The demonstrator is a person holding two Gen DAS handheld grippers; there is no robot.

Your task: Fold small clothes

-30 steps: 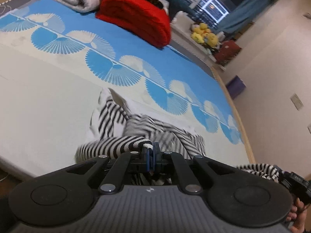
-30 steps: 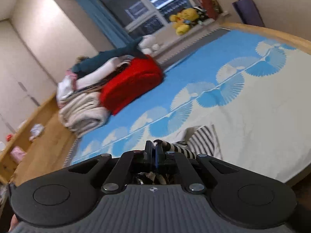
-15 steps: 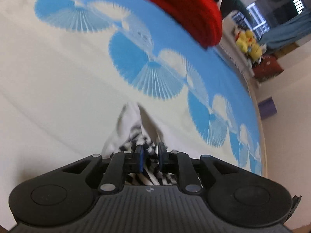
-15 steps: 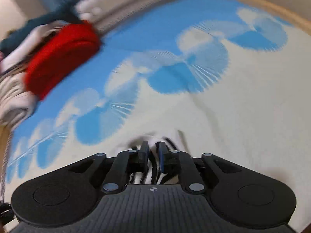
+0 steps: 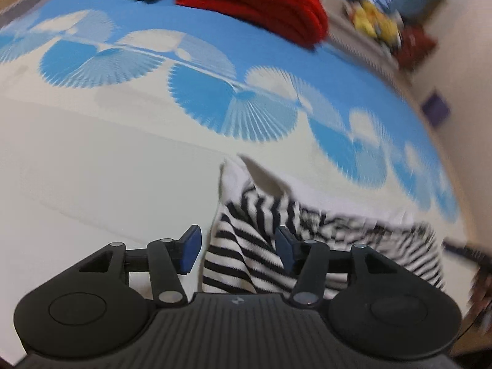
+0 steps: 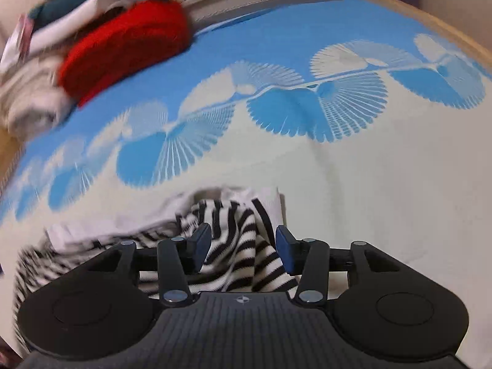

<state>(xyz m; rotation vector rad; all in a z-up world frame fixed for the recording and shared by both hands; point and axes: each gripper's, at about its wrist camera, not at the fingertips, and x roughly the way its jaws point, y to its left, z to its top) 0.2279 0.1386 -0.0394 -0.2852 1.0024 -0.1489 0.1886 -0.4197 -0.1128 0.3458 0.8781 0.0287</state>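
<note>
A black-and-white striped garment (image 5: 246, 246) lies crumpled on the cream part of a bed cover (image 5: 92, 169). Its white edge sticks up toward the blue fan pattern. My left gripper (image 5: 236, 246) hangs just over the garment's left end. Its jaws are opening, and striped cloth lies loose between the blue pads, which do not press on it. In the right wrist view the same striped garment (image 6: 243, 240) lies under my right gripper (image 6: 243, 246), at its right end. Those jaws are opening too, with cloth between the pads but not pinched.
A folded red knit (image 5: 255, 3) and a stack of pale folded laundry (image 6: 27, 98) sit at the far side of the bed. Yellow soft toys (image 5: 375, 27) stand on a ledge beyond. The wooden bed edge (image 6: 436, 27) curves along the right.
Both grippers came down to the bed with the striped garment pinched in shut jaws. The jaws then spread apart and the cloth now lies loose on the cover.
</note>
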